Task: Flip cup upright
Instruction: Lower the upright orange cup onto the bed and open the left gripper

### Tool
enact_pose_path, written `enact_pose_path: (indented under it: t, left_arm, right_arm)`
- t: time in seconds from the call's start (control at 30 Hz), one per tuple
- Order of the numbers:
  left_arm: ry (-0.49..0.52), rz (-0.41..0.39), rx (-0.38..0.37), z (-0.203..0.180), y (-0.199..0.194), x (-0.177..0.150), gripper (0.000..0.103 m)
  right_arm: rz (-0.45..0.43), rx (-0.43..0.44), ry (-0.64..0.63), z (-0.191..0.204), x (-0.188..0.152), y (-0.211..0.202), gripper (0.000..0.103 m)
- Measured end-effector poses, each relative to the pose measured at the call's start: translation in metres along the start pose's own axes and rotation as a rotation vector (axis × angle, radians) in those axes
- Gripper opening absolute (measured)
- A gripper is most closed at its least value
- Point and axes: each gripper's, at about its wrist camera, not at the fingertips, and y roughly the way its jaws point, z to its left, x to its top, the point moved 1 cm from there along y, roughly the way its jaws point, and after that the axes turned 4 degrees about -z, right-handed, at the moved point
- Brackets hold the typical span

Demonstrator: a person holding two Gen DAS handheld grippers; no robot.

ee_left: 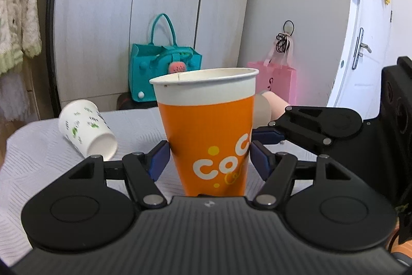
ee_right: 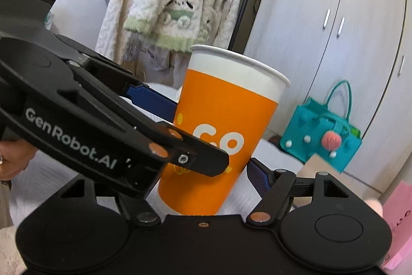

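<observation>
Left gripper (ee_left: 209,156): blue pads clamp the orange cup (ee_left: 208,130), upright, rim up, at 12 o'clock. Right gripper (ee_right: 203,159): straddles the same cup; contact indeterminate. White cup (ee_left: 86,129) lies sideways at 10 o'clock on the tablecloth (ee_left: 38,146).

The cup (ee_left: 206,125) — orange paper, white band under the rim, white lettering — stands upright, mouth up, near centre.

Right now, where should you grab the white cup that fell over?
Grip the white cup with green print across its middle, coming down from above. It lies on its side on the white cloth, so its round wall faces up. Its base points toward the camera; the open rim could crush.
</observation>
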Motion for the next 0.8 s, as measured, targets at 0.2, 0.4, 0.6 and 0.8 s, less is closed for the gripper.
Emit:
enact_pose_path:
  t: [0.2,0.4,0.6,0.8]
  left_arm:
    - [0.033,-0.016,-0.020,-0.005,0.006,-0.008,0.067]
    - [0.045,-0.016,-0.043,-0.012,-0.002,-0.012,0.067]
    - [0.014,0.014,-0.027,-0.017,-0.008,-0.013,0.067]
    - [-0.017,0.058,-0.019,-0.015,-0.017,-0.012,0.073]
  right_arm:
    - [0.032,0.010,0.063,-0.008,-0.008,0.004,0.078]
    - [0.029,0.002,0.018,0.000,-0.017,-0.002,0.078]
    - [0.016,-0.009,0.006,0.006,-0.022,-0.008,0.077]
    - [0.040,-0.014,-0.044,0.019,-0.027,-0.010,0.087]
